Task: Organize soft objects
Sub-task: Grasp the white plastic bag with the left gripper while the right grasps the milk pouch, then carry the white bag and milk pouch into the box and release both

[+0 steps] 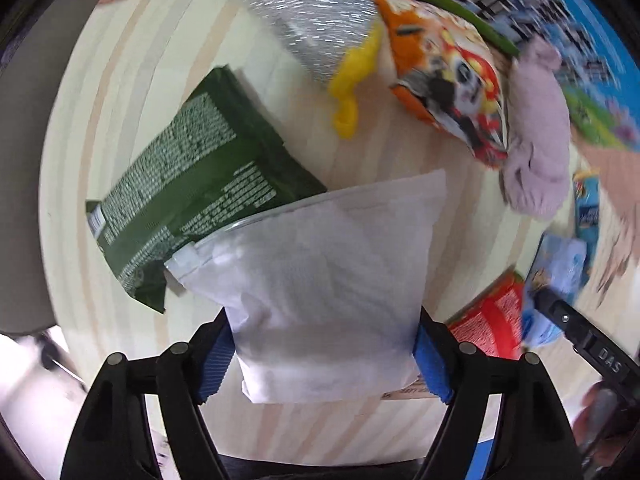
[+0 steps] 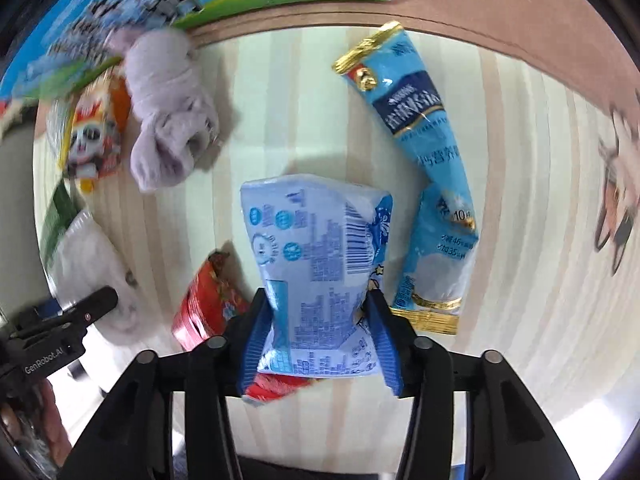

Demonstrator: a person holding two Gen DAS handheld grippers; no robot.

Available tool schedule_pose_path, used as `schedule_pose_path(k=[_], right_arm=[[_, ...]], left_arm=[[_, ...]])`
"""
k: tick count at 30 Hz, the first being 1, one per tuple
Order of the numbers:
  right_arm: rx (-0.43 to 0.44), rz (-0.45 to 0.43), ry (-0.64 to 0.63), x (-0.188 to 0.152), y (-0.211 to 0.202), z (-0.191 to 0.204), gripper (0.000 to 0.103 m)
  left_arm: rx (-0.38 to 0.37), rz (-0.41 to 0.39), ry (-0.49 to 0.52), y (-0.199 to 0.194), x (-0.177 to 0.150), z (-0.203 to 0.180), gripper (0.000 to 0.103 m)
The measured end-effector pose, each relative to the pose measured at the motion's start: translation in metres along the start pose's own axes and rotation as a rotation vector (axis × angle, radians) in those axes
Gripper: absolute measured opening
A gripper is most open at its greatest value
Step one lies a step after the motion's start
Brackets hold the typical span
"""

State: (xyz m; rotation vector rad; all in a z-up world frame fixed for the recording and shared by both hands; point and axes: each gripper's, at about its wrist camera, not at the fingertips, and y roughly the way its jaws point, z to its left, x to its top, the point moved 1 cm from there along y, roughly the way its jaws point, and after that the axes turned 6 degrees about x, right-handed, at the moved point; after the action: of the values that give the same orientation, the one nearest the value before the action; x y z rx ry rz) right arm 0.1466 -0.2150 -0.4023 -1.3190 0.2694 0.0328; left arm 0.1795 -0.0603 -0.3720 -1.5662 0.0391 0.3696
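Left tool [image 1: 324, 354] pinches frosted zip pouch [image 1: 320, 280]; right tool [image 2: 318, 344] pinches crinkly blue packet [image 2: 316, 264], bare striped bench [image 2: 520, 200] rightward.

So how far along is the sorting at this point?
Nothing looks grouped yet. In hand: the left gripper is shut on a white pouch, the right gripper on a light-blue pack. Left scattered on the table: green bag, purple plush, red packet, blue tube pack.
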Motion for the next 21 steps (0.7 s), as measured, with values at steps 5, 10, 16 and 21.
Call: schedule_pose_path(k=[5,10,16,21], right_arm=[[-0.012,-0.062,0.094,-0.003,-0.001,0.001,0.051],[-0.021,-0.104,0.069,-0.027,-0.033,0.013,0.038],[0.099,-0.210,0.037,-0.052,-0.112,0.055,0.037],[0.202,-0.293,0.001,-0.043,-0.189,0.067,0.037]], left_arm=[[0.008,-0.064,0.062,-0.022,-0.017,-0.007,0.068],[0.024,-0.167,0.183,-0.088,-0.040,-0.024,0.068],[-0.098,-0.268,0.309,-0.196,-0.047,-0.065,0.068],[-0.121,-0.332,0.393,-0.250,0.008,-0.060,0.068]])
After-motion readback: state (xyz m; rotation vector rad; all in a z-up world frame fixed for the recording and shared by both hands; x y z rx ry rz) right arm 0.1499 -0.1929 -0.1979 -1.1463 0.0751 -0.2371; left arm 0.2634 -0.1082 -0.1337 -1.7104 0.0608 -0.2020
